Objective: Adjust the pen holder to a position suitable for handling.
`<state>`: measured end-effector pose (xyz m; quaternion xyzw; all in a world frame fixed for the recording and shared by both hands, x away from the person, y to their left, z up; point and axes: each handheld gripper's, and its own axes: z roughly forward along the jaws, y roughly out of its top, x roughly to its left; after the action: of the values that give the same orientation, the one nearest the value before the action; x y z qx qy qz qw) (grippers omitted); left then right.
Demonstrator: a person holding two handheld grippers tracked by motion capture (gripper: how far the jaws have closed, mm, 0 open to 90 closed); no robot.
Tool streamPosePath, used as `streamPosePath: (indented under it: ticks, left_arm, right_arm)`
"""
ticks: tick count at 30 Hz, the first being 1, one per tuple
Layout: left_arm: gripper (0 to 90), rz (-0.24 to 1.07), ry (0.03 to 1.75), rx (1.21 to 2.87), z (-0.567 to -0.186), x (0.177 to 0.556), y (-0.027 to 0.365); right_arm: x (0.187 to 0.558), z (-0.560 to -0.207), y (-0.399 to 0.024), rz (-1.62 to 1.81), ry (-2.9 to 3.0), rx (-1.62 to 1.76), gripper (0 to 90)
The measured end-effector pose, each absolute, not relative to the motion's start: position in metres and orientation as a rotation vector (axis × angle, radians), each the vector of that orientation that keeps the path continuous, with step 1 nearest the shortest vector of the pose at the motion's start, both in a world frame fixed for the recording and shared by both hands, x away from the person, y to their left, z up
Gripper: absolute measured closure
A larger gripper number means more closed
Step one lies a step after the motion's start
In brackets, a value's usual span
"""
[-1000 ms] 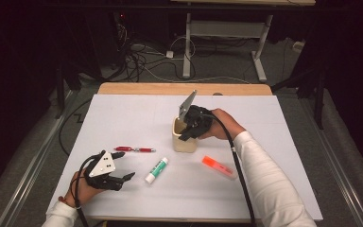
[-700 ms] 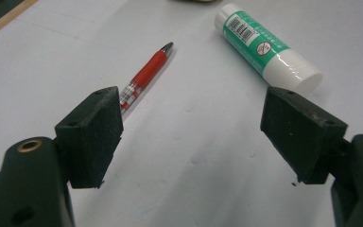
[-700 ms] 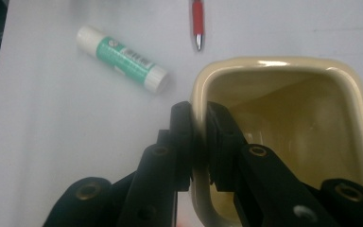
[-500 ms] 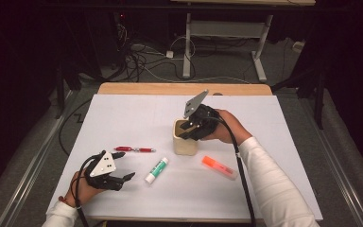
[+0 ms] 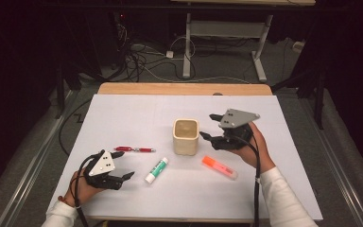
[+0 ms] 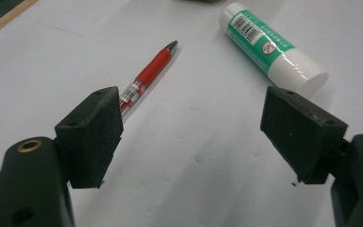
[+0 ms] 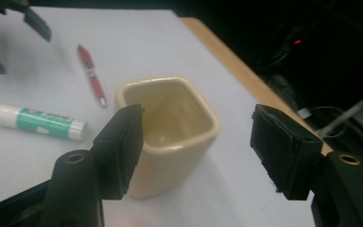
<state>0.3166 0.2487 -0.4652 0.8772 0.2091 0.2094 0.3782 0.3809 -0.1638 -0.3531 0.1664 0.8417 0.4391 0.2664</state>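
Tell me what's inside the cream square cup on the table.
The cream square ceramic cup looks empty: its inner walls and part of its pale floor show bare. The near wall covers the rest of the floor, so something small lying there can't be ruled out.

Left gripper [image 5: 119,165] low over near-left part of table, held in left hand [image 5: 82,187], jaws spread wide, pointing toward table middle, nothing between pads. Left forearm enters from bottom edge, white sleeve at wrist. Right gripper [image 5: 210,126] held in right hand [image 5: 250,146] at right of centre, grey three-cornered plate on top, jaws aimed leftward, just been opening, gap between them empty. Right forearm in white sleeve angles in from bottom right. Cable trails from each gripper.
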Motion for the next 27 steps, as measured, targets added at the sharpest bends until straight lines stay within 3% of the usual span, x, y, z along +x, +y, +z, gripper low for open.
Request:
streamPosePath:
  ticks: [27]
  left_arm:
    - [21.1,0.585,0.535,2.284,-0.464,0.314,0.245]
  right_arm:
    - [0.295,-0.422,-0.247,1.256,2.054,0.659,22.5]
